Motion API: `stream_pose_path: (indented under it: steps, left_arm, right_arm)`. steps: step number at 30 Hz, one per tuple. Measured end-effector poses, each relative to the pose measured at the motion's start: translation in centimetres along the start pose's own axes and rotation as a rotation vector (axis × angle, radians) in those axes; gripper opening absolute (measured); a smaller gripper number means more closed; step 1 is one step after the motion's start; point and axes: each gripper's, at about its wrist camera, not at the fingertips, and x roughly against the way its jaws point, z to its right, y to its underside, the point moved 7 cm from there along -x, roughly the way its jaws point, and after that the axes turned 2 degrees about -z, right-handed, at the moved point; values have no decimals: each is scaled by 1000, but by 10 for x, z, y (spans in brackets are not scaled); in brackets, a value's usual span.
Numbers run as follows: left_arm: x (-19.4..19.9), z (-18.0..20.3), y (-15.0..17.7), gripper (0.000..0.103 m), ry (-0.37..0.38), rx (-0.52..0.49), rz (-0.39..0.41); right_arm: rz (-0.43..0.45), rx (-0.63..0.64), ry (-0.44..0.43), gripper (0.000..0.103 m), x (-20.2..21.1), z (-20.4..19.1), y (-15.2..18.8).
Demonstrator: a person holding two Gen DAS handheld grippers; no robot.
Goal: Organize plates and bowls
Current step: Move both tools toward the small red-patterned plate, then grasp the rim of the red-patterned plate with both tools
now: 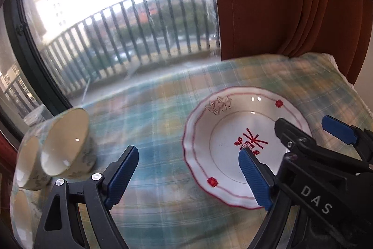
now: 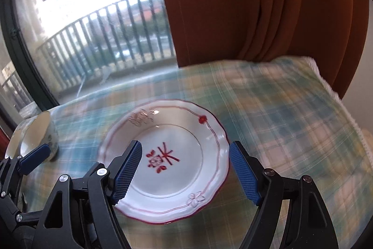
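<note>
Approaching the plate (image 2: 177,162) with both grippers spread wide and empty, the pick-up not yet begun.

The right gripper (image 2: 185,169) hangs over the plate, which lies flat on the checked tablecloth (image 2: 291,120) near the window; the left gripper (image 1: 188,176) hangs beside it over bare cloth, with bowls (image 1: 63,144) grouped at the far left edge. Next, I judge, one pad must slide under the scalloped rim. White glaze, red border line, red flower motif at centre.
</note>
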Motion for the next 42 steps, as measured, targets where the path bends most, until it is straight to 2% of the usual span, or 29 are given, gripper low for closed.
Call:
stream_pose_path:
  steps: [2,4,6,10,14,22,28,32,35,39,42]
  left_arm:
    - [-12,3,1,83,21,17,-18]
    - [-23,8,2,83,17,13,-33]
    - [-32,9,3,83,7,12,-44]
    - [-47,12,8,75,13,11,-87]
    - [-47,19,7,63,21,-10,-65]
    - [-43,18,12,62,-12,-36,-56]
    - [-34,5,26,62,-21,-19,-98]
    - [-23,-7,42,59,-9,7,-133]
    - [-15,-23,53,58,-1,77,-163]
    - [-9,-41,64,58,-44,102,-161]
    - [-4,-48,72,58,-60,99,-177]
  right_arm:
    - [-6,-11,5,80,-9,6,1]
    - [-15,-15,27,79,-19,13,2]
    - [-33,-9,36,66,-28,16,5]
    - [-79,-14,27,54,-43,18,11]
    - [-100,-31,9,42,-49,20,15]
    - [-99,6,51,40,-44,16,19]
    - [-134,52,15,40,-35,4,28]
    - [-152,125,8,40,-25,-12,39]
    - [-147,236,44,41,-16,-29,50]
    - [-216,247,-80,42,-9,-49,67]
    - [-216,297,-75,42,-4,-59,76]
